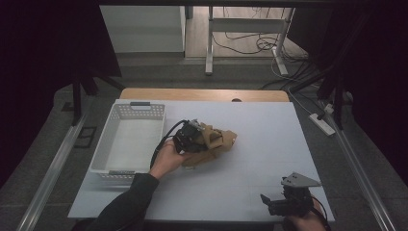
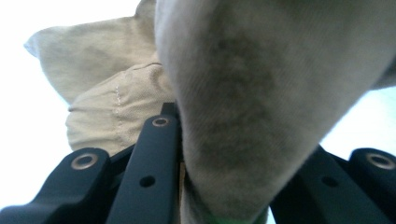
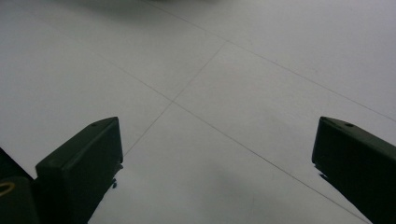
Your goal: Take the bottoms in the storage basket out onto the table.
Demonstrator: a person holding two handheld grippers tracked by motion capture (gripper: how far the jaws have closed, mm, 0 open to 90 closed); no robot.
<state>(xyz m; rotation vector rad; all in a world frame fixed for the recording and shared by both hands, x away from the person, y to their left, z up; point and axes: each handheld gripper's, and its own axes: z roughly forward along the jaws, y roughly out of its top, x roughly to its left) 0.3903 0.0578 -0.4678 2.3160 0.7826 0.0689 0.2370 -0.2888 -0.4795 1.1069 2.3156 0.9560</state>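
Now tan cloth (image 2: 233, 116) in left gripper (image 1: 196, 138), beside basket (image 1: 126, 144)

left hand-held gripper (image 1: 204, 136) clamped mid-table, forearm reaching in; right hand-held gripper (image 1: 270, 203) jaws spread, low near edge.

A white rectangular tabletop (image 1: 269, 144) is set on grey carpet floor (image 1: 159, 72); black cables (image 1: 250, 43) are coiled beyond.

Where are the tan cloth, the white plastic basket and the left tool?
Tan cloth (image 1: 219, 140): high view, its bunched middle.
White plastic basket (image 1: 107, 143): high view, left wall.
Left tool (image 1: 188, 136): high view, black body.
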